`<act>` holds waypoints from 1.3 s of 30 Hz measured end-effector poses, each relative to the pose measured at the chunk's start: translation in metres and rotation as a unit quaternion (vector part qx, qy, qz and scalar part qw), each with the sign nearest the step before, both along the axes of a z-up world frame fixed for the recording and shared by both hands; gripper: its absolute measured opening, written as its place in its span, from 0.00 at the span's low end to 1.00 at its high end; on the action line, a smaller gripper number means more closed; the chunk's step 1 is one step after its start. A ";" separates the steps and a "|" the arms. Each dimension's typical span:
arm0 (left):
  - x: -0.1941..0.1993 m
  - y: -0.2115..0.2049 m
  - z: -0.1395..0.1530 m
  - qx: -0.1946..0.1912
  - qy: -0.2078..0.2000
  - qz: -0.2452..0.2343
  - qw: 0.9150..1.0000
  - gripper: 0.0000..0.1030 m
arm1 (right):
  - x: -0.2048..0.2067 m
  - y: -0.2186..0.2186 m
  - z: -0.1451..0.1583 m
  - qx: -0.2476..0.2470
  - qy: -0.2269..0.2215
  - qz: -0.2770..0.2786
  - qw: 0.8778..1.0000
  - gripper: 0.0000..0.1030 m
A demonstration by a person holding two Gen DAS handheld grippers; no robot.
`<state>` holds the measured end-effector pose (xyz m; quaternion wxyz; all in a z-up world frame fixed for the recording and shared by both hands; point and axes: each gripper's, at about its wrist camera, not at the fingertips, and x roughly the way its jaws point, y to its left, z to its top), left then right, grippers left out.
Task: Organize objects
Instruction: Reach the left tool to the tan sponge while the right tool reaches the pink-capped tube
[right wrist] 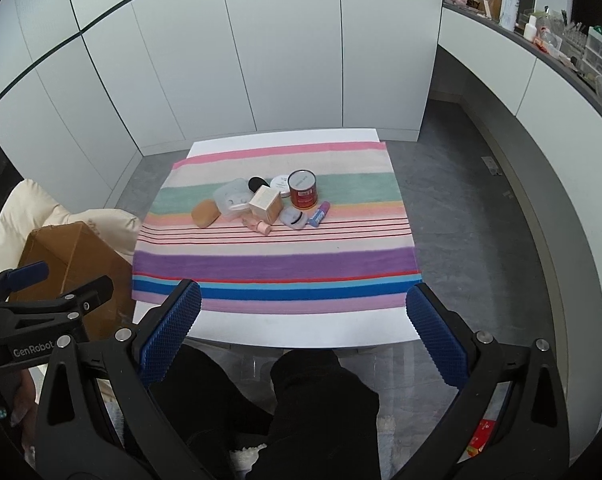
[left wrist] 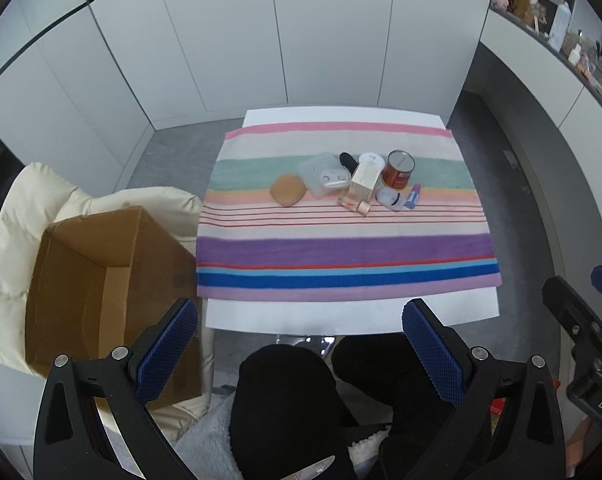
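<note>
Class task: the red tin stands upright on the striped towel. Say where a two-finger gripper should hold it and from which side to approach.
Grip the red tin across its round side wall, about mid-height, coming from its right, probably with the right gripper. It stands upright, and the box and white jar crowd its left.

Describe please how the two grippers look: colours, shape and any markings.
Both grippers, left and right, have black plastic frames with silver screws and two fingers faced with blue textured pads. White "GenRobot" lettering marks the left gripper's body in the right wrist view. No cables or sleeves show.
</note>
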<state>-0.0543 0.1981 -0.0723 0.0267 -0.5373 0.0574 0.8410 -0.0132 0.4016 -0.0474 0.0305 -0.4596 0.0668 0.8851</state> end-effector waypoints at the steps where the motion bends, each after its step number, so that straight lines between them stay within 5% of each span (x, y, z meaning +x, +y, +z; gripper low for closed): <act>1: -0.005 0.001 -0.006 0.000 -0.002 -0.002 1.000 1.00 | -0.003 0.001 -0.004 -0.001 0.000 0.002 1.000 1.00; 18: -0.127 -0.029 -0.116 0.013 -0.045 0.016 0.999 1.00 | -0.117 0.041 -0.128 0.002 -0.020 -0.009 1.000 1.00; 28: -0.207 -0.034 -0.219 0.023 -0.080 -0.005 0.996 1.00 | -0.188 0.074 -0.224 0.025 0.021 0.086 0.996 1.00; 34: -0.234 -0.035 -0.251 0.068 -0.077 -0.037 0.994 1.00 | -0.225 0.065 -0.262 0.049 0.045 0.193 0.979 1.00; 39: -0.248 -0.044 -0.270 0.094 -0.079 -0.034 0.992 1.00 | -0.244 0.042 -0.285 0.140 0.020 0.301 0.943 1.00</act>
